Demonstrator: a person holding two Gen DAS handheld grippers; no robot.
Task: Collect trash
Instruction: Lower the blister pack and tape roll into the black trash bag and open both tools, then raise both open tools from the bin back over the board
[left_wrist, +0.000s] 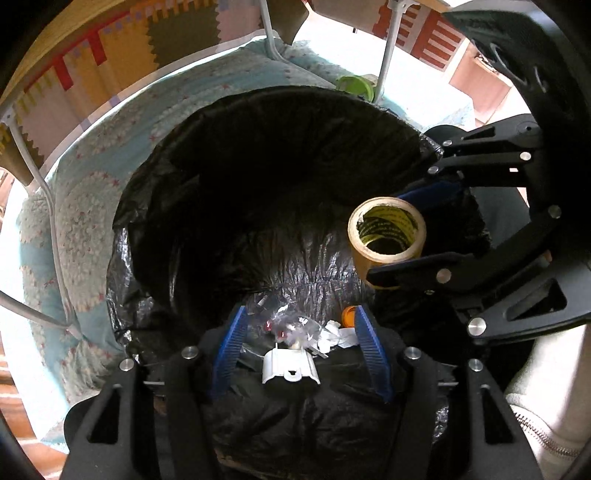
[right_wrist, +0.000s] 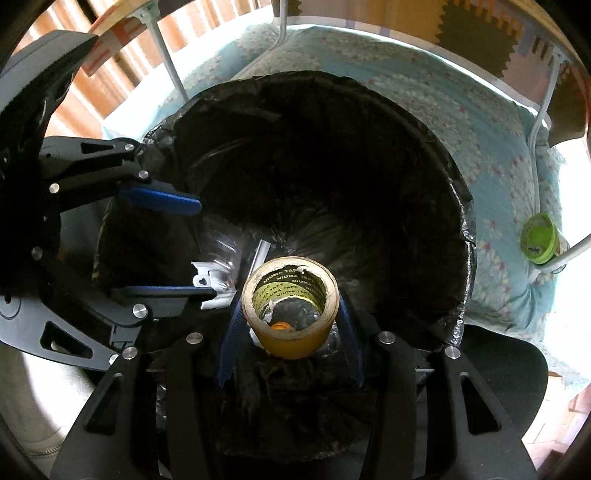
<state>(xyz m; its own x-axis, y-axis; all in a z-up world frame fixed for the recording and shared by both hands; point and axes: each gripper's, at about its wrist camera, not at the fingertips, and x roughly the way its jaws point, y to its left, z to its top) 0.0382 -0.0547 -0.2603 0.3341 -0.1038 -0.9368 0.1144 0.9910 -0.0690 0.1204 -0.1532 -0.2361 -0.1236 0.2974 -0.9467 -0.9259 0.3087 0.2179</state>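
Note:
A bin lined with a black trash bag (left_wrist: 258, 107) gapes below both grippers. My right gripper (right_wrist: 291, 306) is shut on a brown tape roll (right_wrist: 295, 332) and holds it over the bag's mouth, the roll's hole facing the camera; the left wrist view shows that tape roll (left_wrist: 373, 258) too. My left gripper (left_wrist: 299, 314) hangs open over the bag. Down between its blue fingers (left_wrist: 231, 347) lie a white plastic bracket (left_wrist: 290, 365), crumpled clear plastic (left_wrist: 291, 325), white paper scraps (left_wrist: 332, 334) and an orange cap (left_wrist: 349, 317). Neither finger touches them.
The bin stands on a light blue quilt (left_wrist: 92, 184) among white metal legs (left_wrist: 55, 229). A green-lidded tub (right_wrist: 539, 240) sits on the quilt right of the bin. A colourful patterned mat (left_wrist: 122, 48) lies beyond. A person's pale zipped garment (left_wrist: 546, 406) is at the lower right.

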